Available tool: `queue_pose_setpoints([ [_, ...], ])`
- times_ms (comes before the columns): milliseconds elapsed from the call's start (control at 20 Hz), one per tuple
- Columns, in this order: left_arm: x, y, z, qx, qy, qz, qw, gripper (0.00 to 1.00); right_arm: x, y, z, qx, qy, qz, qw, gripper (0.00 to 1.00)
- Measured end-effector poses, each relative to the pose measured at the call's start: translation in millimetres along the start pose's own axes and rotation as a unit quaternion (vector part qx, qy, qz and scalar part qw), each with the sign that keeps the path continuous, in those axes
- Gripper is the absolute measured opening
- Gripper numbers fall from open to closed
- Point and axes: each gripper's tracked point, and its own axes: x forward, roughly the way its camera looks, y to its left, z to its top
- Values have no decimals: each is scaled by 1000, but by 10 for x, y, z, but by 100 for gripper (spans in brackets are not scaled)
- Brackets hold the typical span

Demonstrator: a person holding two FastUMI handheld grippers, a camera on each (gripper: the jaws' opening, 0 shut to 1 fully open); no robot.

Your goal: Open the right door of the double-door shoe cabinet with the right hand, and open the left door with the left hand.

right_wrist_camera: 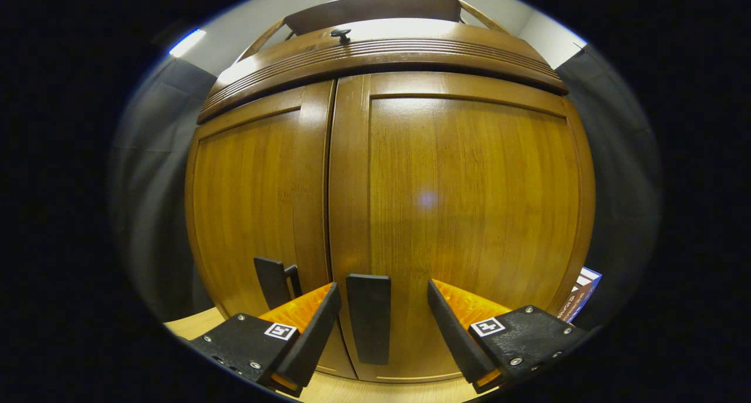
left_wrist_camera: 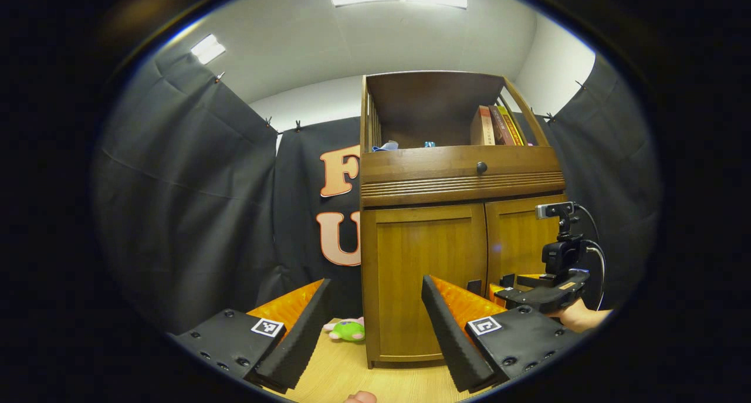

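With fingers spread, the right gripper (right_wrist_camera: 381,327) straddles the right door's handle (right_wrist_camera: 368,318) (both doors shut), so closing and pulling comes next, while the left gripper (left_wrist_camera: 375,324) waits open, well back.

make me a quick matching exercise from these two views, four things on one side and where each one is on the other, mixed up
Things:
1. books
2. green plush toy
3. right door handle
4. round knob

Places:
A. on the drawer front above the two doors
B. between the open jaws of the right gripper
C. on the open top shelf, at its right side
D. on the wooden surface left of the cabinet

Pairs: 1-C, 2-D, 3-B, 4-A
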Motion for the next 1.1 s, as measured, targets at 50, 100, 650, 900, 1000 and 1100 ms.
queue_pose_setpoints([
  [50, 6, 9, -6, 0, 0, 2, 1000, 98, 42, -24, -46, -6, 1, -2, 1000, 90],
  [100, 15, 17, -15, -1, 0, 4, 1000, 98, 23, -30, -50, -19, -3, -8, 1000, 87],
  [650, 15, -108, -91, -8, 11, -13, 1000, 98, 36, 124, -179, 12, 13, 23, 1000, 34],
  [900, -77, -201, -82, -20, 14, -20, 999, 98, -161, 132, -185, 14, 15, 37, 999, 31],
  [1000, -96, -246, -81, -20, 15, -23, 999, 98, -341, 118, -172, 14, 14, 43, 999, 31],
  [1100, -117, -288, -47, -20, 13, -25, 999, 98, -560, 82, -180, 9, 12, 50, 999, 31],
])
